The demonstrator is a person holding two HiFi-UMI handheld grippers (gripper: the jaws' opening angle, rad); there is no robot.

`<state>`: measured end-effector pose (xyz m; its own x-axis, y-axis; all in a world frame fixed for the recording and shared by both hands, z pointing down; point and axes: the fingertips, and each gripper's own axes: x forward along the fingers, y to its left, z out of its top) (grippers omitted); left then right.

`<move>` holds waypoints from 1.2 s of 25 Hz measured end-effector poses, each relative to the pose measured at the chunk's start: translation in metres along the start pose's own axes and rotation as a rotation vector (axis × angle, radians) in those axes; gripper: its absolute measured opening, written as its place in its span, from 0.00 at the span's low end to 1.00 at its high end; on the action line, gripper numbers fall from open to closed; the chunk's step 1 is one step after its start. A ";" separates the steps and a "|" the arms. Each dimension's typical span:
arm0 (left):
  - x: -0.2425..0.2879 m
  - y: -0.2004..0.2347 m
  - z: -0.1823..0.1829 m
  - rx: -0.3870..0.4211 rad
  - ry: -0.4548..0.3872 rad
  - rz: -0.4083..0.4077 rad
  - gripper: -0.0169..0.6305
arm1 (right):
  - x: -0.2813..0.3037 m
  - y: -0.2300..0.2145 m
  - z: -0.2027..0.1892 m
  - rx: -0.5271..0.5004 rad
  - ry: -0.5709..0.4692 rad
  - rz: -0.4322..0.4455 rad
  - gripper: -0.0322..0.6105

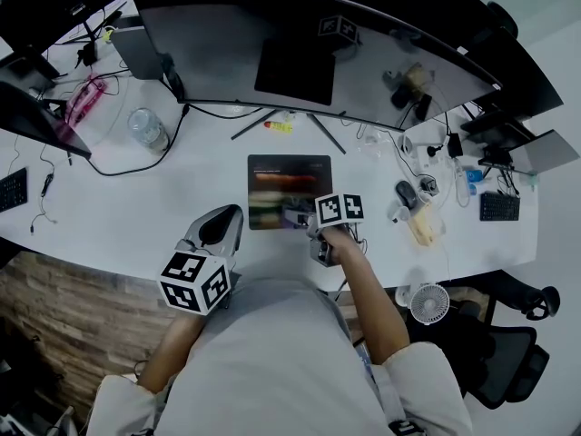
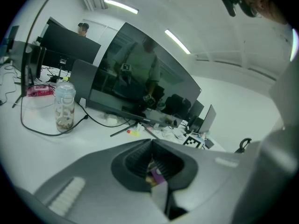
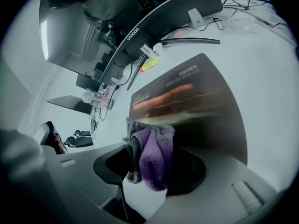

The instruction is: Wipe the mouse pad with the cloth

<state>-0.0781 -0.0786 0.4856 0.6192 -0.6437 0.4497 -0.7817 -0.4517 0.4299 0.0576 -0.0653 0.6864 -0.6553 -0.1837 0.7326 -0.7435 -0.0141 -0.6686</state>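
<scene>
Working outward from the dark rectangular mouse pad point(image 1: 289, 175) on the white desk point(image 1: 118, 212): well off to the pad's left and a bit further back there's a clear plastic bottle point(image 1: 146, 127) with a black cable looping past it. Closer in, the left gripper point(image 1: 229, 216) sits low over the desk just beside the pad's near left corner. Its tongs are pinched together at the tips and aren't clamping anything. There's a speck of purple in the hollow behind them, but I can't tell what it is. The pad itself lies flat in front of the big curved black monitor point(image 1: 300, 44), with an orange streak across its printed top. At the pad's near right edge, the right gripper point(image 1: 307, 221) has its tongs closed on a bunched purple and grey fleecy cloth point(image 3: 154, 157), which is pressed down on the pad there. Out to the pad's right there's a dark computer mouse point(image 1: 406, 193) among a mess of cables.
</scene>
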 end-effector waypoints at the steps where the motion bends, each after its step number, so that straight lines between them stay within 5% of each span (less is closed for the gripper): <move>1: 0.000 0.000 0.000 0.000 0.001 0.000 0.03 | -0.002 -0.002 0.000 0.002 -0.002 -0.001 0.37; 30: 0.005 -0.006 -0.004 0.003 0.025 -0.007 0.03 | -0.060 -0.067 -0.002 0.062 -0.039 -0.068 0.38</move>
<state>-0.0706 -0.0766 0.4883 0.6260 -0.6253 0.4659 -0.7778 -0.4577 0.4308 0.1466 -0.0510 0.6875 -0.5968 -0.2181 0.7722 -0.7760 -0.0880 -0.6246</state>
